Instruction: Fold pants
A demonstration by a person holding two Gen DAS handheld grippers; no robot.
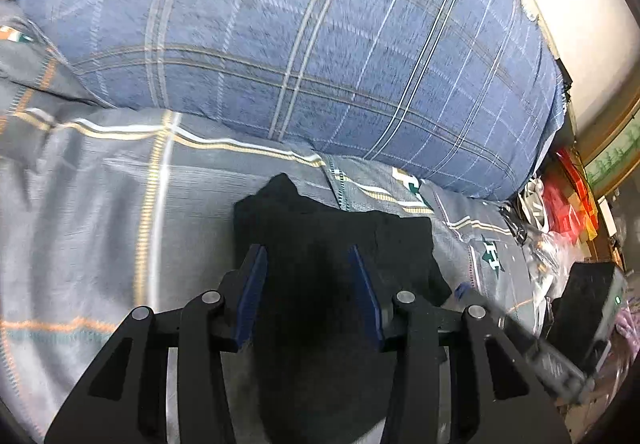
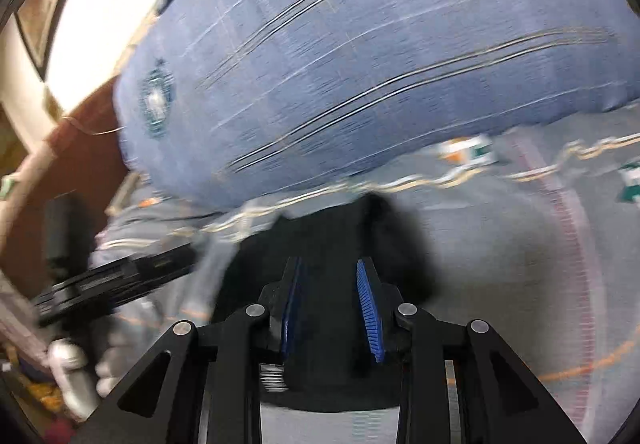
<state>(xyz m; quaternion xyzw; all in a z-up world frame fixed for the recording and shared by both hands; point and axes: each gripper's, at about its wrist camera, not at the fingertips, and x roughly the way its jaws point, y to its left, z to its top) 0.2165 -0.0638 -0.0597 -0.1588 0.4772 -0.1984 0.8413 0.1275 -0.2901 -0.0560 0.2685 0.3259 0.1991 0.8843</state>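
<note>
- Black pants [image 1: 332, 244], bunched into a compact dark bundle, lie on the grey plaid bedsheet [image 1: 100, 211] just in front of the big blue plaid pillow [image 1: 320, 43].
- Pants seen again in the right wrist view [image 2: 340, 244], same dark lump on the sheet [image 2: 500, 244], upper edge near the pillow's [image 2: 360, 43] lower edge.
- Folds and layers not readable; fabric is too dark and the right view is motion-blurred.
- Left gripper [image 1: 308, 256]: 2 blue-padded fingers spread apart over the pants, dark cloth fills the gap between them. Jaws released, not pinched. Whether the pads touch the cloth, cannot tell.
- Right gripper [image 2: 330, 268]: 2 blue-padded fingers also parted, narrower gap, pants below and between them. Released, nothing clamped. Contact with cloth unclear.
- Left gripper's black body shows at the left of the right wrist view [image 2: 120, 280], beside the pants, blurred; a gloved white hand [image 2: 76, 372] below it.
- Part of the right gripper shows at the lower right of the left wrist view [image 1: 532, 344], blurred, just beside the pants.
- Sheet carries white, yellow and orange stripes plus small green logos [image 1: 492, 254].
- Beyond the bed edge: clutter with red packaging [image 1: 568, 203], a dark box [image 1: 588, 296].
- White wall [image 1: 580, 3] behind the pillow.
</note>
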